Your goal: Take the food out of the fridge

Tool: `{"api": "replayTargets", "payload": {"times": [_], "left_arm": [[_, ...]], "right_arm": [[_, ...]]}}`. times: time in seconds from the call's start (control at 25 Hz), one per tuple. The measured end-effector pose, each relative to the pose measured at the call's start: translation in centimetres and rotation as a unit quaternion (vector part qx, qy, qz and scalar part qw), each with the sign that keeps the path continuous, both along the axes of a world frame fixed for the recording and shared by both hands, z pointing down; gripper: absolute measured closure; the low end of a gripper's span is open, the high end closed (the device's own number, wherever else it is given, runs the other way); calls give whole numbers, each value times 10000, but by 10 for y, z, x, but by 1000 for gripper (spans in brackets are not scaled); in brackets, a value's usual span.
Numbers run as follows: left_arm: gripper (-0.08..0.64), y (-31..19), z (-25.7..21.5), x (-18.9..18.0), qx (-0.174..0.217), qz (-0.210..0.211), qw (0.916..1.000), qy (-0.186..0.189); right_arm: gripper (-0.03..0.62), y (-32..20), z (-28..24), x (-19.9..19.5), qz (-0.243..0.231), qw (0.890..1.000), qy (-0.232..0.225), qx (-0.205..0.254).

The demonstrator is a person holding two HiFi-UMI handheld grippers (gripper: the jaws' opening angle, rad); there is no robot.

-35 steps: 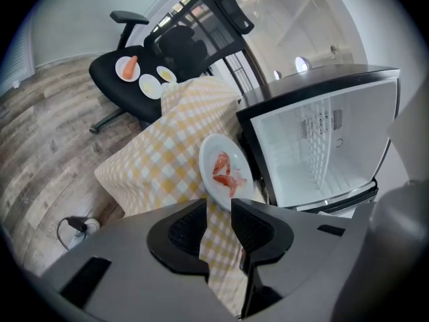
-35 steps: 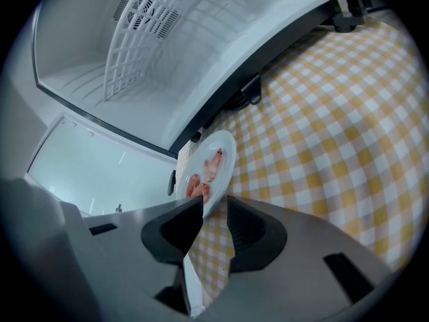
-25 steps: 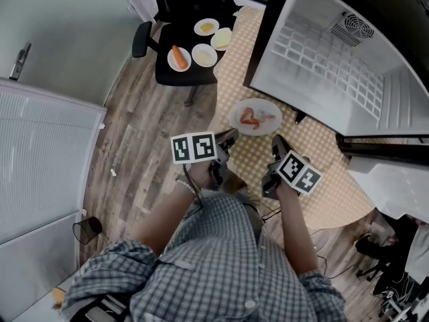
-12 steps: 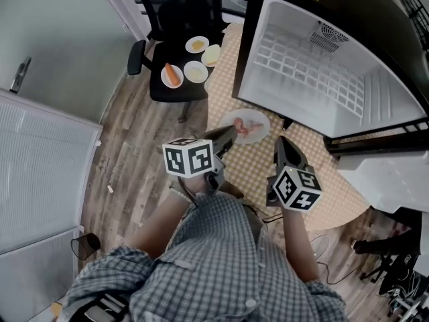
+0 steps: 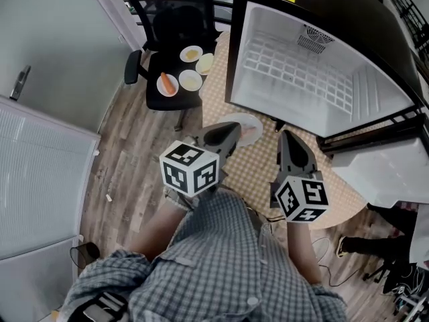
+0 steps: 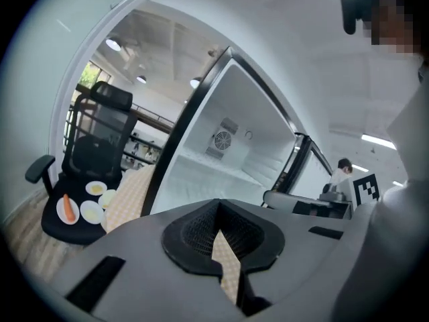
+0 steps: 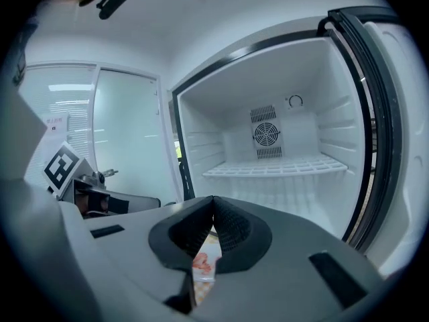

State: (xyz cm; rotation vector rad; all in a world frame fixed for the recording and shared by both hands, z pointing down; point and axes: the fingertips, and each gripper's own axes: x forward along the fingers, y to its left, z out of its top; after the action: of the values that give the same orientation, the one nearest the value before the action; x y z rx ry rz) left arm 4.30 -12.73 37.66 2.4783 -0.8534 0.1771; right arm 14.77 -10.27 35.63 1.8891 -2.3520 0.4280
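The black fridge (image 5: 301, 66) stands open; its white inside and wire shelf (image 7: 275, 168) hold nothing that I can see. A white plate of pink food (image 5: 249, 129) lies on the checkered mat (image 5: 315, 180) in front of it, partly hidden behind my left gripper (image 5: 231, 131). That food shows through the gap under the right jaws (image 7: 201, 263). My left gripper (image 6: 218, 210) is shut and empty, raised above the mat. My right gripper (image 5: 287, 139) hangs beside it, level with the fridge opening, its pads (image 7: 224, 223) together with nothing between them.
A black office chair (image 5: 171, 39) at the left of the fridge carries several plates, one with a carrot (image 5: 164, 82). The open fridge door (image 5: 382, 173) juts out at the right. A pale wall and door (image 5: 40, 146) bound the wooden floor on the left.
Both grippers have risen toward my head and rolled, so their marker cubes look larger. The left gripper now covers part of the plate on the mat.
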Motion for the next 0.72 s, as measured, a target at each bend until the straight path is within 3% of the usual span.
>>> {"api": "replayTargets", "payload": {"times": [0.28,0.72], "left_arm": [[555,11,-24,10,705,178,9958,-552],[555,16,-25,13,761,233,9950,-599]], "right_arm": [[583,6,-29,0,-40,9991,102,405],[583,10,-26,4,-5,9996,-3,285]]}}
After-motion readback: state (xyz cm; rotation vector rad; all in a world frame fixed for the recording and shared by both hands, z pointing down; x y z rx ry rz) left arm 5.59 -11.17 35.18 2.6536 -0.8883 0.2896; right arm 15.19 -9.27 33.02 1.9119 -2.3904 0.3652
